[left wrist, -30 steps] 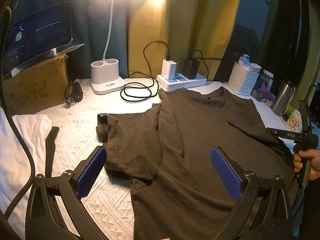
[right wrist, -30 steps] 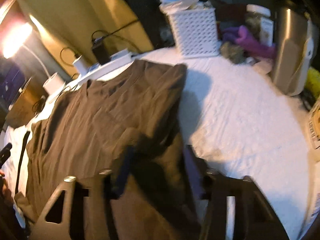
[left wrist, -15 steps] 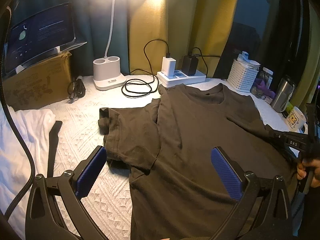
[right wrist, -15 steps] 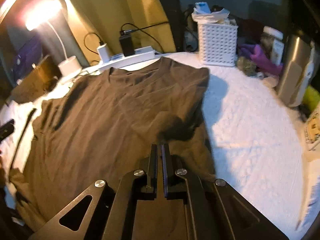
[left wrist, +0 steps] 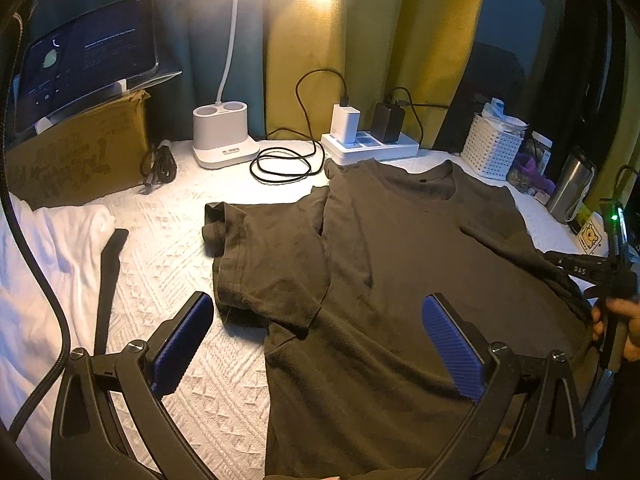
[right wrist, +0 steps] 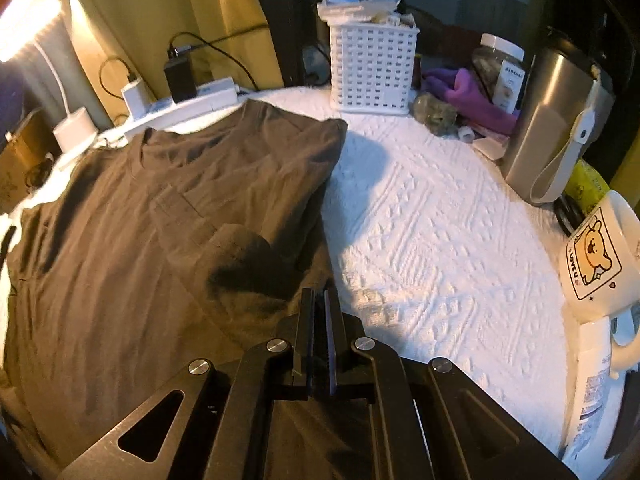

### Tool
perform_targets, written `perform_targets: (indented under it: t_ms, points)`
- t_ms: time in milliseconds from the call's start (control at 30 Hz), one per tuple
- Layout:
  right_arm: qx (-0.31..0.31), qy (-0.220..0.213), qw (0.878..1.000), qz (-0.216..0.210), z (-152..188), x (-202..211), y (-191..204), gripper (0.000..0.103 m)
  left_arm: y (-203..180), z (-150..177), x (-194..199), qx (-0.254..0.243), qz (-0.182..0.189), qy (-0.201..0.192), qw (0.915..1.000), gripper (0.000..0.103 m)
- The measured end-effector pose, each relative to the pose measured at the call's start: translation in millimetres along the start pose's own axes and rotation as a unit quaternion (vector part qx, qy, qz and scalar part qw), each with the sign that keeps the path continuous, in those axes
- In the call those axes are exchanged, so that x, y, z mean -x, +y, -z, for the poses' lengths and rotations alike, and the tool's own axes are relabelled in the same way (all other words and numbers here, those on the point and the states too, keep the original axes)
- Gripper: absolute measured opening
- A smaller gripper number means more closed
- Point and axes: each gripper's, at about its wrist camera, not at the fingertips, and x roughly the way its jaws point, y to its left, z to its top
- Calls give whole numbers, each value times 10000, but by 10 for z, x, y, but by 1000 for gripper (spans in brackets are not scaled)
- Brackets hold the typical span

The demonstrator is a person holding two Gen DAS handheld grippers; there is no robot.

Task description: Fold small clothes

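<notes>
On the white textured cover (right wrist: pixel 432 240), a dark T-shirt (left wrist: pixel 380 280) lies flat; right gripper (right wrist: pixel 319 300) clenched on its side edge, left gripper (left wrist: pixel 316 340) spread wide above the shirt, grasping nothing

I see my left tool (left wrist: pixel 316 344) gaping wide over the dark shirt (left wrist: pixel 384 280) spread on the white worktop (left wrist: pixel 168 232); my right tool (left wrist: pixel 560 260) pinches its far edge.

T-shirt (left wrist: pixel 400 280) lies flat mid-table (left wrist: pixel 192 240); lamp base (left wrist: pixel 222 136) at 11 o'clock, power strip (left wrist: pixel 372 148) at 12, basket (left wrist: pixel 494 148) at 2.
</notes>
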Motion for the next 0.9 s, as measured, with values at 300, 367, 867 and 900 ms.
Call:
perform_targets:
  t_ms: [300,367,867,900]
  points:
    - [-209,89,9985,491,62,-79,-332,102,-41,9,-62,-33,12,99,9999,103]
    - [-155,-230,9988,406,58,46,-298,102,-47,3,-64,-43,13,105,9999,103]
    - [210,-171,9986,-464,-24,-98,68,11,15,55,-66,-32,-66,200,9998,103]
    - [242,-204,9988,-381,-17,-73,85,11,24,61,-65,-25,-67,200,9998,103]
